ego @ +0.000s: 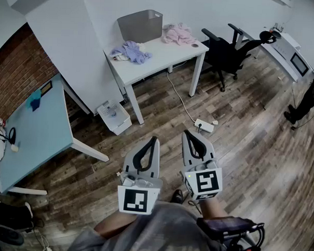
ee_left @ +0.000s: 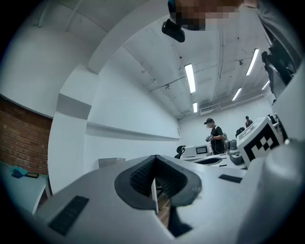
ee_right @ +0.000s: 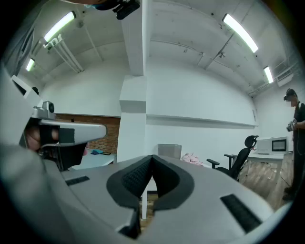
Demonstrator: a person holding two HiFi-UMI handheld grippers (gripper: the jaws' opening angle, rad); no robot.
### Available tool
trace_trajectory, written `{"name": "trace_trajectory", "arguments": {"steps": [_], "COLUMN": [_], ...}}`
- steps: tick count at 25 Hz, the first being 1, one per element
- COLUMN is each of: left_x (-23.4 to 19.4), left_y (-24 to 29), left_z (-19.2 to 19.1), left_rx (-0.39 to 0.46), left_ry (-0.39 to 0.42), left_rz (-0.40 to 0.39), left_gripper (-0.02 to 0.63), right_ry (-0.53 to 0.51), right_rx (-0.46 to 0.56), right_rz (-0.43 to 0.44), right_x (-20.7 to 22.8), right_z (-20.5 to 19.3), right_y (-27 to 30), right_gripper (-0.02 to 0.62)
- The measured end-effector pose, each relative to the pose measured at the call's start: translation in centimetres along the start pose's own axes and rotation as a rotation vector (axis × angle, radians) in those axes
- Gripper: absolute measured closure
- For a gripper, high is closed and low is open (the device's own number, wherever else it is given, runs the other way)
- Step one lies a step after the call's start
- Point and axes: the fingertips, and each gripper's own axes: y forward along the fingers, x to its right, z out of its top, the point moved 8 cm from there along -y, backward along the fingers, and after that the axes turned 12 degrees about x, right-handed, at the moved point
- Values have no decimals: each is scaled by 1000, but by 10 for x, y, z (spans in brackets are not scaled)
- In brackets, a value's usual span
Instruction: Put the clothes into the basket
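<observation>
Grey basket point(ego: 140, 24), lilac clothes point(ego: 131, 51), pink clothes point(ego: 177, 34), two closed grippers point(ego: 155, 139) point(ego: 187, 133)

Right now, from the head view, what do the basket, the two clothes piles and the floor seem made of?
Basket: likely matte grey plastic, smooth rigid walls.
Pink clothes and lavender clothes: soft fabric, crumpled folds; weave too small to tell.
Floor: wood-look planks with slight sheen; real wood or laminate unclear.

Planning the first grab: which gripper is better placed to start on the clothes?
Left, narrowly. Both are shut, empty and well short of the white table. The left gripper faces the lavender cloth near the front edge; the right gripper faces the pink cloth farther back.
</observation>
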Motion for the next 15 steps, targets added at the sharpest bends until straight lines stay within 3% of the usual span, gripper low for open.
{"name": "trace_trajectory", "arguments": {"steps": [15], "left_x": [24], "left_y": [19], "left_z": [-7], "left_rx": [-4], "left_ry": [21], "left_rz": [10], "left_gripper": [598], "right_ry": [34], "right_rx": [27], "right_rz": [17], "right_x": [30], "right_z": [-8], "right_y": [-3], "right_gripper": [589]}}
